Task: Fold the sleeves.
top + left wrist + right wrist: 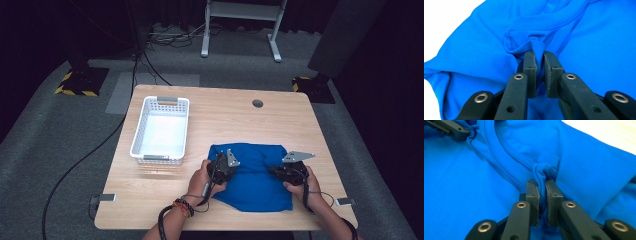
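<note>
White basket (161,131) stood on the counter (165,195), up and left of the left fingers, apart from the cloth. Blue shirt (257,175) lay bunched on the counter's near half, between and under both sets of fingers. Left gripper (223,167) sat over the shirt's left part, held by the person's left hand (202,180). In the left gripper view the left gripper (539,62) had its fingers (529,72) drawn narrow and clamped on a pinched fold of blue shirt (584,50), fabric puckered up just past the tips, a stitched hem running right beyond them. Right gripper (284,171) sat over the shirt's right part, held by the right hand (302,182), well apart from the left one. In the right gripper view the right gripper (542,185) had its fingers (533,200) narrow too, pinching a twisted wad of blue shirt (461,182) beside the curved collar seam, which swept off to the left of the tips. Left gripper (451,130) showed at that view's top-left, also on the cloth. Pale counter (609,132) showed past the shirt, upper right of the fingers.
</note>
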Motion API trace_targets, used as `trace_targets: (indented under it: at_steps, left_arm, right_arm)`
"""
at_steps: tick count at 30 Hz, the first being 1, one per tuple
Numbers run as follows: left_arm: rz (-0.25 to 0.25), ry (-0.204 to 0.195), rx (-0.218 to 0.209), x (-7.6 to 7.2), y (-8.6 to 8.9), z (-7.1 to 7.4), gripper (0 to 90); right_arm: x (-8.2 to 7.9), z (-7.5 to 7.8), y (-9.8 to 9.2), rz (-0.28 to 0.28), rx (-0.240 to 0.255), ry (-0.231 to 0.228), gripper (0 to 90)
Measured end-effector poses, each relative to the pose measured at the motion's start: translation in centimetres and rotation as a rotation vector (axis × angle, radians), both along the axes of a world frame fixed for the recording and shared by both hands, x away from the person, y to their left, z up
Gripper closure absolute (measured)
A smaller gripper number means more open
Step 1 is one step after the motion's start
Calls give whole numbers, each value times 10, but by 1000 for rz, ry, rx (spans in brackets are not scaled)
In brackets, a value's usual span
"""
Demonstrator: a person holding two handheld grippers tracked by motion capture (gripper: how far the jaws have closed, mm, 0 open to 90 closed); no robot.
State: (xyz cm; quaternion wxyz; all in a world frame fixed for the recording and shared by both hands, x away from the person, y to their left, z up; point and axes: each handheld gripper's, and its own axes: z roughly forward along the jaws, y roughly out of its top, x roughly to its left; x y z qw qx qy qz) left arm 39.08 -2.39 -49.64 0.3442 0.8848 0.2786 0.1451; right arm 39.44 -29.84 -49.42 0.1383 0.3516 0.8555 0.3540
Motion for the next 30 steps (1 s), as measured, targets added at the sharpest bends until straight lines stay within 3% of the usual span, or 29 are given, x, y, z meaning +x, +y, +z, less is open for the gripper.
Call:
trace_targets:
  at_steps: [5, 12, 17, 19, 23, 25, 27, 30]
  left_arm:
    - [18, -8, 13, 13, -5, 1, 816]
    - [44, -4, 23, 28, -8, 2, 821]
    - [85, -47, 43, 35, -8, 6, 836]
    - [95, -52, 0, 36, -6, 16, 837]
    - [73, -109, -45, 26, -2, 42, 837]
    - [51, -147, -46, 15, 0, 56, 836]
    - [31, -160, -44, 7, 2, 63, 835]
    - [6, -159, -48, -6, 8, 64, 833]
  right_arm:
    - [18, 1, 2, -23, -23, -11, 839]
    - [30, 1, 2, -44, -18, -6, 841]
    - [34, 6, 4, -42, -40, -24, 855]
    - [35, 13, 4, -45, -41, -48, 857]
    - [27, 39, 3, -34, -27, -115, 857]
    - [20, 52, 0, -26, 3, -138, 857]
    - [11, 63, -2, -13, 34, -149, 856]
    - [-4, 68, -3, 19, 42, -158, 854]
